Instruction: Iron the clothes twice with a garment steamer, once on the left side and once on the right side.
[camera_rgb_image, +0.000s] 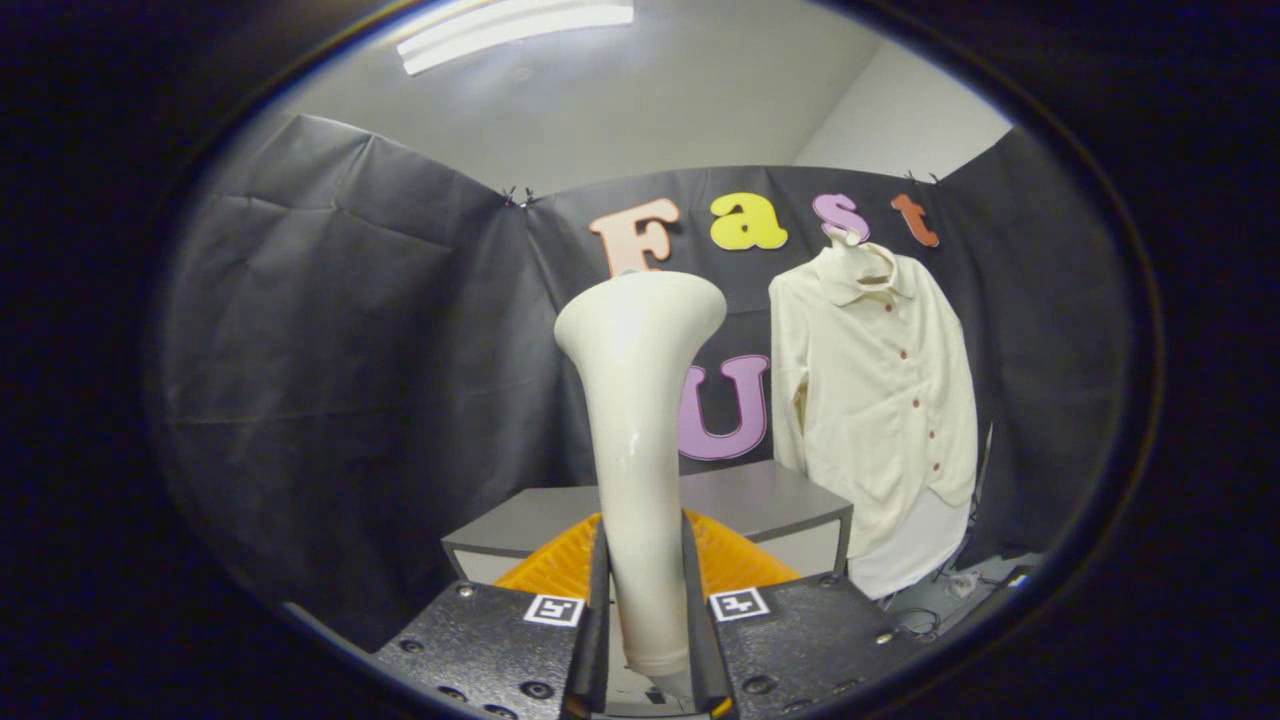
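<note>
Tool (645, 640) clamps one steamer (640, 420) upright; one shirt (880, 400) hangs at two o'clock beyond the bench (770, 500), orange basket (560, 570) between.

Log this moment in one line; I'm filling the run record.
gripper: shut on steamer | steamer: upright | shirt: hanging beyond, apart | ironing: not begun

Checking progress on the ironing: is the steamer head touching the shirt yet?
No. The steamer, clamped between the fingers, stands apart from the hanging shirt.
</note>
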